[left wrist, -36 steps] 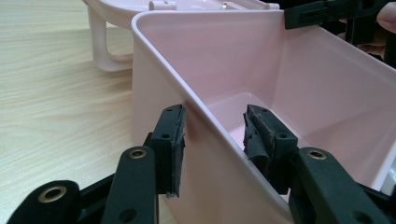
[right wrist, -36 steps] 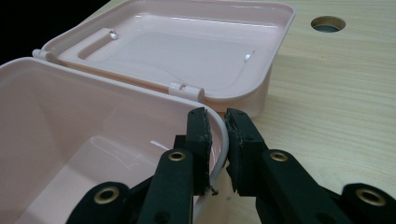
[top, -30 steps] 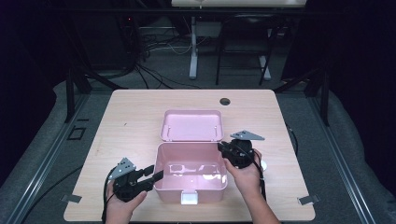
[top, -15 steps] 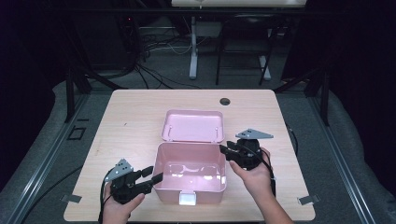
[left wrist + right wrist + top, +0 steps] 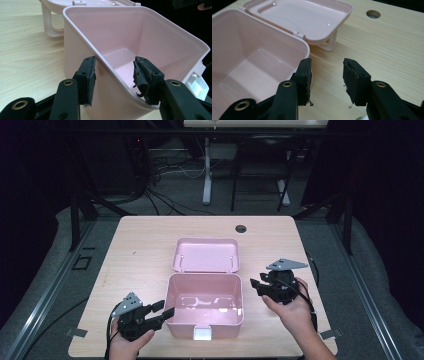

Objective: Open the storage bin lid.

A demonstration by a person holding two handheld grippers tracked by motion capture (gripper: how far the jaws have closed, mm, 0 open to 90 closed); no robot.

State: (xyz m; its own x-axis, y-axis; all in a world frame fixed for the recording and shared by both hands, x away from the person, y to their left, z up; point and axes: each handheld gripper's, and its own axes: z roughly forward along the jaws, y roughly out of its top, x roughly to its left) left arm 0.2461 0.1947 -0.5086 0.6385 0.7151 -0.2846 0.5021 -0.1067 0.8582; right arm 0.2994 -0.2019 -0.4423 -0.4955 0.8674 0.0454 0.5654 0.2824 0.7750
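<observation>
An empty pink box (image 5: 220,322) stands on the table with its lid (image 5: 206,255) flipped back flat behind it. My left gripper (image 5: 165,309) is at the box's front left corner. Its jaws have just been opening and straddle the box wall (image 5: 82,50), one pad (image 5: 90,75) outside and one inside, without pressing on it. My right gripper (image 5: 255,287) hovers just right of the box, off its right wall. Its jaws (image 5: 327,65) have just been opening, with only bare table between them. The box's right rim (image 5: 294,42) lies to the left of them.
A white latch (image 5: 202,334) sits on the box's front wall, near the table's front edge. A round cable hole (image 5: 241,228) is in the wooden table (image 5: 145,250) behind the lid. Bare wood lies left and right of the box.
My right gripper has drawn back from the box's right wall, to the right and upward, with its jaws spreading. The left gripper has stayed at the front left corner, its jaws a little wider.
</observation>
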